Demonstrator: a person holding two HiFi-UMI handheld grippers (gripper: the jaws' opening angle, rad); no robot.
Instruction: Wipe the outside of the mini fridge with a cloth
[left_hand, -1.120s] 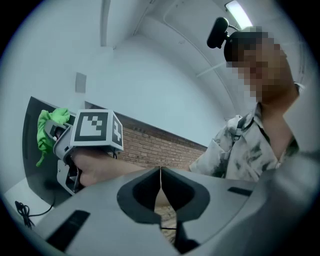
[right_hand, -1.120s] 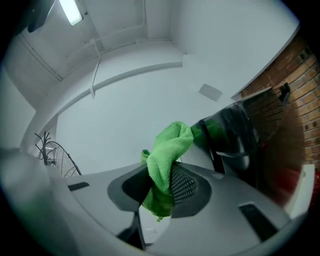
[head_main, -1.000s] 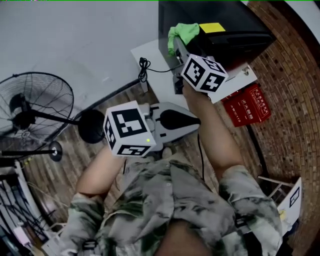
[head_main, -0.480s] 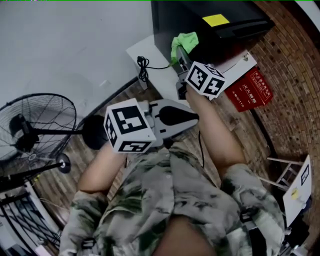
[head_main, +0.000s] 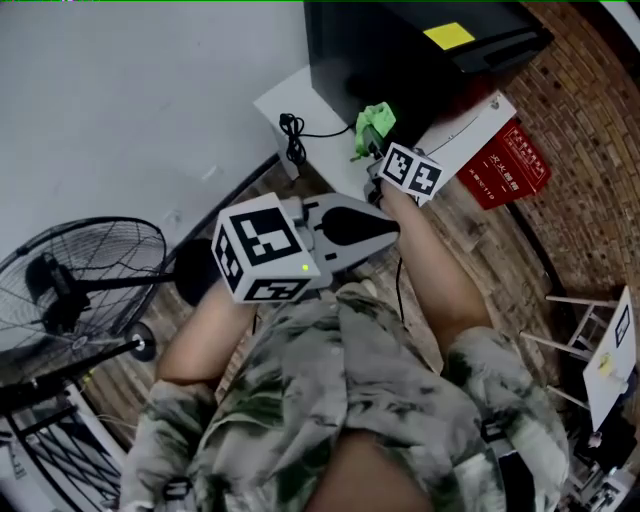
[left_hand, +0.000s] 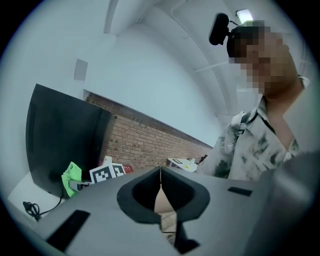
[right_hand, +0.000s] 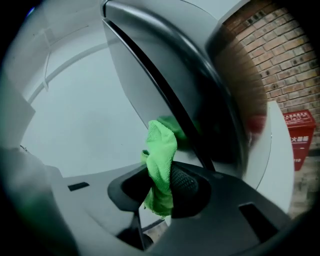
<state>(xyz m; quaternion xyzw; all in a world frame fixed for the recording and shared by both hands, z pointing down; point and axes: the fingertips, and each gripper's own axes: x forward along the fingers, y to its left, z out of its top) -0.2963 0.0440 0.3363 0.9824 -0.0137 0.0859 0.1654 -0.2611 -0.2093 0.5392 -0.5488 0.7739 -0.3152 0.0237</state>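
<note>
The black mini fridge (head_main: 380, 60) stands on a white base at the top of the head view, a yellow sticker on its top. My right gripper (head_main: 368, 148) is shut on a green cloth (head_main: 375, 122) and holds it against the fridge's lower front left corner. In the right gripper view the green cloth (right_hand: 161, 165) is pinched between the jaws and touches the fridge's glossy dark face (right_hand: 200, 95). My left gripper (head_main: 385, 233) is held back near my chest, shut with nothing in it. From the left gripper view the fridge (left_hand: 65, 135) and cloth (left_hand: 71, 176) show at the left.
A red box with white print (head_main: 512, 165) lies on the brick floor right of the fridge. A black cable (head_main: 295, 135) runs over the white base (head_main: 290, 105). A standing fan (head_main: 90, 270) is at the left. A white wall is behind.
My right gripper has slid the green cloth down the fridge's left front, from near the top edge to its lower corner. The left gripper has stayed near my chest.
</note>
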